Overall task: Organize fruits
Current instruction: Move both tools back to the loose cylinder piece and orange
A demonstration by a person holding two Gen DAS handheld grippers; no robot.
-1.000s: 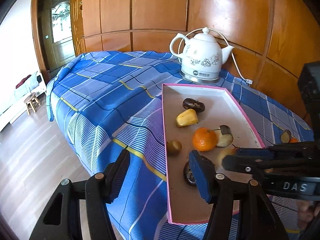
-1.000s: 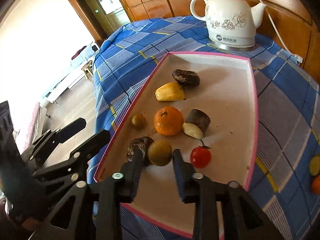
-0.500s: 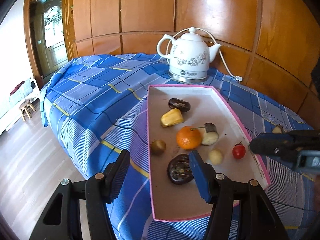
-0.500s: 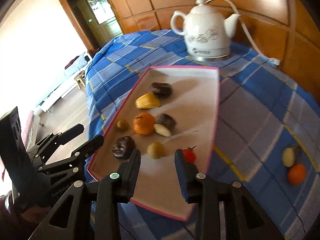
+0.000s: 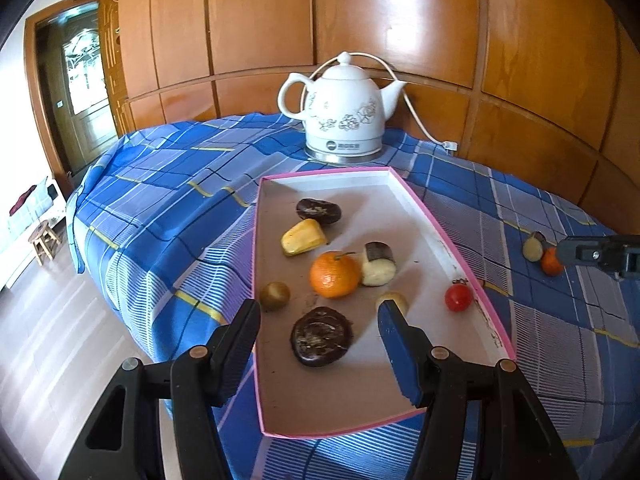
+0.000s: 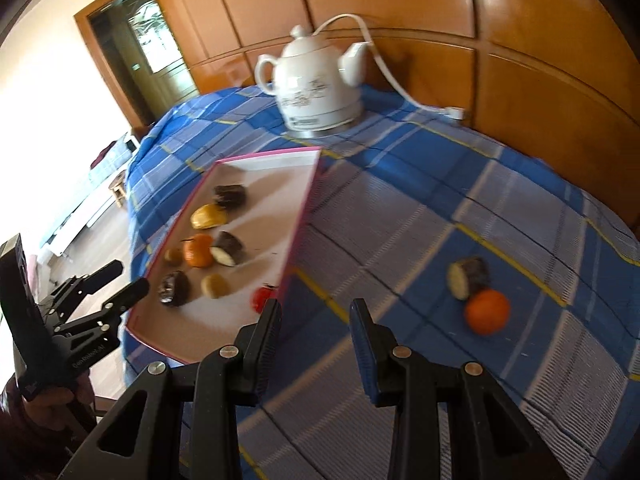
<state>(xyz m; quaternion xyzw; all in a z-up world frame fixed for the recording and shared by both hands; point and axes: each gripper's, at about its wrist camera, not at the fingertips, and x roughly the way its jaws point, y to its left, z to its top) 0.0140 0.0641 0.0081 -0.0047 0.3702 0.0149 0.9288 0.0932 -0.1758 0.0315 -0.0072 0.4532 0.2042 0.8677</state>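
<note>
Pink-rimmed tray (image 5: 436, 232) on a blue checked tablecloth (image 5: 168, 208), in front of a white kettle (image 5: 342, 120) with a flower pattern and a white cord.

In the tray: a dark wrinkled fruit (image 5: 319, 211) at the far end, a yellow wedge (image 5: 303, 237) just beside it, an orange mandarin (image 5: 334, 274) mid-tray touching a cut piece with dark skin and pale flesh (image 5: 378, 264), a small brown-green round fruit (image 5: 275, 296) near the left rim, a dark round wrinkled fruit (image 5: 321, 336) nearer the camera, a small pale-yellow fruit (image 5: 394, 299) partly hidden behind a finger, a red cherry tomato (image 5: 458, 297) close to the right rim.

Outside the tray, on the cloth to the right: a second mandarin (image 6: 487, 311) touching a second cut dark-skinned piece with pale flesh (image 6: 467, 277).

Left gripper (image 5: 318, 330) over the tray's near end, jaws spread and empty, the dark round fruit lying below and between the fingers.

Right gripper (image 6: 314, 334) over bare cloth just right of the tray's rim, jaws a little apart, nothing between them; the loose mandarin and cut piece ahead and to the right, well apart from the fingertips. Right-wrist view blurred.
</note>
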